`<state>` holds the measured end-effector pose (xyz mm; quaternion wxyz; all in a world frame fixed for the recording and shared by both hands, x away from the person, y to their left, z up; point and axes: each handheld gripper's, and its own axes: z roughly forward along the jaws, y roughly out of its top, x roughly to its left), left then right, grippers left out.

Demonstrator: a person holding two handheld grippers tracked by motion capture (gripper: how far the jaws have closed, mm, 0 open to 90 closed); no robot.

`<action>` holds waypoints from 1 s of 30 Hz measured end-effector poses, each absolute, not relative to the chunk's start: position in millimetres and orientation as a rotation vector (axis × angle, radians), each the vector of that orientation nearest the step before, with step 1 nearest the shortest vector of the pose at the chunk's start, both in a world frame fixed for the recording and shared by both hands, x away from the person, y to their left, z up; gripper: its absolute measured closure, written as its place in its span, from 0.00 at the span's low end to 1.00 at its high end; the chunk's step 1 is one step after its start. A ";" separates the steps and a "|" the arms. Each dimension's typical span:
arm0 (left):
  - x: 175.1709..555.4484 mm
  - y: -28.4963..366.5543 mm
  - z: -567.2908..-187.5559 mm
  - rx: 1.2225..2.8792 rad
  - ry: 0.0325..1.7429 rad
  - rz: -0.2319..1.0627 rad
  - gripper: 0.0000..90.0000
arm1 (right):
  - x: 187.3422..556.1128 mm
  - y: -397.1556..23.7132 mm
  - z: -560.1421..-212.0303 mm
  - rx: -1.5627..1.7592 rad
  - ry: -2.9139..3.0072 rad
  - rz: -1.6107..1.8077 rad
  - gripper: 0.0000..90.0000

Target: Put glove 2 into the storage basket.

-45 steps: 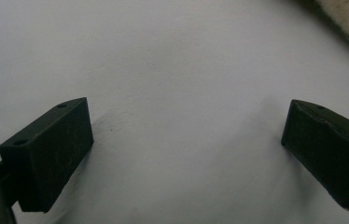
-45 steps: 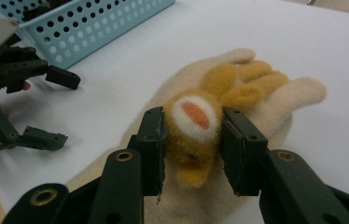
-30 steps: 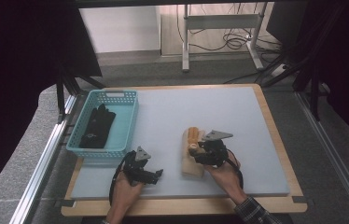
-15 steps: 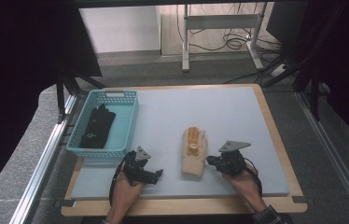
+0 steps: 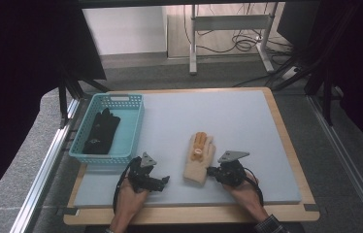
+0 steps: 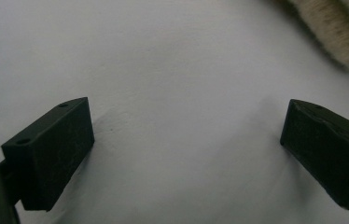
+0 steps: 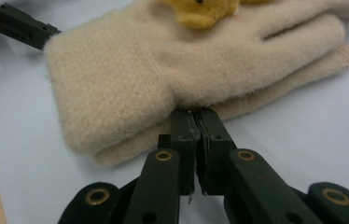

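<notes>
A beige woolly glove [image 5: 200, 158] with an orange-yellow trim lies flat on the grey mat [image 5: 208, 116], fingers pointing away; in the right gripper view the glove [image 7: 130, 70] appears as two stacked layers. My right gripper [image 5: 210, 171] lies low on the mat at the glove's right side. It is shut [image 7: 195, 114], its tips touching the glove's edge, with nothing seen between the jaws. My left gripper [image 5: 164, 180] rests on the mat left of the glove's cuff, open [image 6: 186, 140] and empty. A corner of the glove [image 6: 340, 28] sits beyond it.
A teal basket [image 5: 121, 104] stands at the mat's left side with a black glove [image 5: 102, 131] inside. The mat lies on a wooden board [image 5: 286, 141]. One jaw of the left gripper [image 7: 23, 28] shows past the glove's cuff. Bare mat stretches behind the glove.
My right gripper left the top of the glove, moved off to its right and sank to the mat, now pointing at the glove's side. The left gripper stayed put.
</notes>
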<state>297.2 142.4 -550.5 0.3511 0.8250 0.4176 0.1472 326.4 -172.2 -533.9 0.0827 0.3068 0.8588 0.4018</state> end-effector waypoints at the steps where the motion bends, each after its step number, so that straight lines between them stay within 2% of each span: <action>1: 297.0 142.5 -550.4 2.131 1.090 0.378 0.05 | 327.0 -170.2 -534.1 0.910 2.562 1.200 0.93; 20: 297.2 142.8 -550.5 2.127 1.096 0.383 0.06 | 343.6 -118.6 -536.7 0.882 2.560 1.189 0.90; 30: 296.9 142.1 -550.4 2.132 1.094 0.382 0.05 | 345.5 -112.8 -536.1 0.847 2.566 1.177 0.89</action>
